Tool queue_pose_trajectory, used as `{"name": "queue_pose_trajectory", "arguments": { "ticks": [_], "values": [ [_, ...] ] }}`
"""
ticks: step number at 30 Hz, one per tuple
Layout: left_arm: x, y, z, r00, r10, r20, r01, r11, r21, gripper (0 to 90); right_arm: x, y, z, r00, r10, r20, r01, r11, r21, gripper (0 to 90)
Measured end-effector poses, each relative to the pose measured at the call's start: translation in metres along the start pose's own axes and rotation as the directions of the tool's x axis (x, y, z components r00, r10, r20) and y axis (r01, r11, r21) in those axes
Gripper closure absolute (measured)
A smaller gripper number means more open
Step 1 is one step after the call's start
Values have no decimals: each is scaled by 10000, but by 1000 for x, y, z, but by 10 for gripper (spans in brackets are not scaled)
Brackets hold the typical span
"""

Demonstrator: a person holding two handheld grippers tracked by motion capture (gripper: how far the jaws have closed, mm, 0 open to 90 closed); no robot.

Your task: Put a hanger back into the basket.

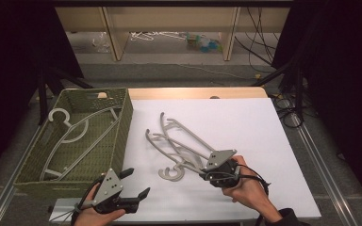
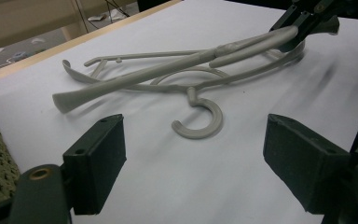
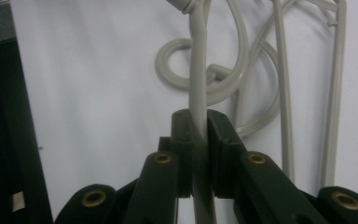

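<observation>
Basket (image 1: 122, 123) at left already holds one hanger (image 1: 68, 127). Left gripper (image 1: 132, 184) idle, fingers wide, empty. Right gripper (image 1: 206, 168) fingers clamped on a grey hanger's arm (image 3: 198, 100), second hanger (image 1: 169, 172) beneath on the surface (image 1: 245, 122); two left to bin.

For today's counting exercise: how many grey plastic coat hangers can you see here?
3, perhaps more. One grey plastic coat hanger lies in the green woven basket; one lies on the white table; one is clamped in the right hand-held gripper. Overlaps may hide others.
</observation>
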State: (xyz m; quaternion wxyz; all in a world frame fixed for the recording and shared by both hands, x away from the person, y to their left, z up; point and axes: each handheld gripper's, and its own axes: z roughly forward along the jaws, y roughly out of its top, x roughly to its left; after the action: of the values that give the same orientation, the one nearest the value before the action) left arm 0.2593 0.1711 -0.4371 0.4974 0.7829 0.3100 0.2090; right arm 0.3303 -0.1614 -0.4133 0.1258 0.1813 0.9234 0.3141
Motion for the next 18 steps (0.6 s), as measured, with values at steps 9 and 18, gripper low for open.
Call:
{"name": "queue_pose_trajectory", "arguments": {
  "ticks": [9,18],
  "values": [
    [2,1,4,10000,17,-28,-17,10000,-98,205,4,-4,-12,9997,-48,-244,36,9986,-529,824],
    [-5,8,26,9935,1135,-115,-1130,9930,358,225,8,-11,-17,9990,-9,-442,-13,9988,-487,824]
  ]
}}
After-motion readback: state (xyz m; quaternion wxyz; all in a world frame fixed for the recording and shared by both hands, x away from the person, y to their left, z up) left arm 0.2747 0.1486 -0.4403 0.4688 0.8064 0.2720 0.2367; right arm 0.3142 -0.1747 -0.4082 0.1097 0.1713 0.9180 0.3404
